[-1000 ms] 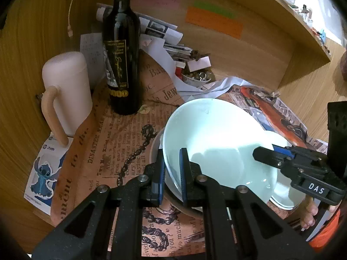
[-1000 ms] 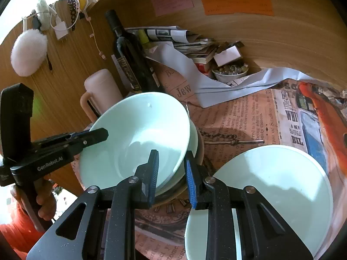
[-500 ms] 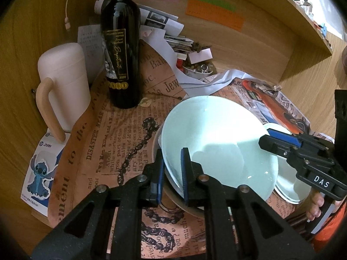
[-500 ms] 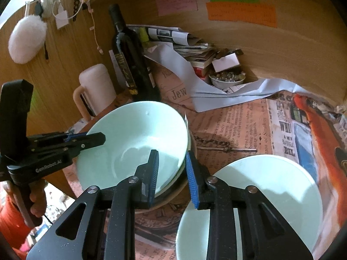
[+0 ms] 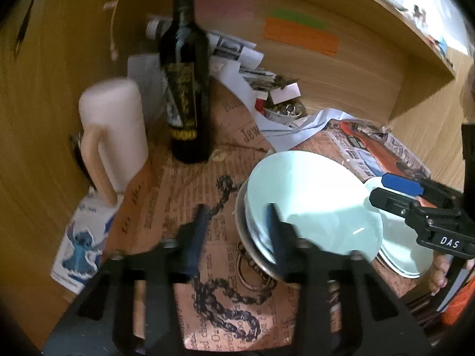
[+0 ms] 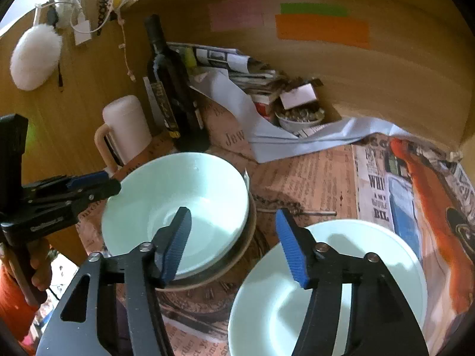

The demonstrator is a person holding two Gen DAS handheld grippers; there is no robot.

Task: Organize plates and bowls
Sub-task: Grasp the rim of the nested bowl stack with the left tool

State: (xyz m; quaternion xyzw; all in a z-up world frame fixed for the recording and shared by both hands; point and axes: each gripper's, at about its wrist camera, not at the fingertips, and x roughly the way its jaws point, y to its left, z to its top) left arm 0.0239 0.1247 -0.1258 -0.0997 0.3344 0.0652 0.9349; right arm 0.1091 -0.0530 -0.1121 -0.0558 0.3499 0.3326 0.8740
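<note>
Right wrist view alone shows the whole pale green plate (image 6: 350,270) nearest on the bench (image 6: 311,175), and a white fluffy ball (image 6: 34,56) hanging far left. The right hand-held gripper (image 6: 234,246) is opening, its jaws astride the rim of the pale green bowl (image 6: 178,210), pads clear of it; the bowl sits nested in a stack. In the left wrist view, the left hand-held gripper (image 5: 234,231) is opening too, over the same bowl's rim. Behind stand a mug (image 5: 114,127) and wine bottle (image 5: 185,89); farther back, a small dish (image 6: 299,117) holds small bits too blurred to identify.

Black tongs (image 6: 234,243) with ribbed blue pads (image 6: 292,252), silver screws, orange sleeve (image 6: 12,293).
</note>
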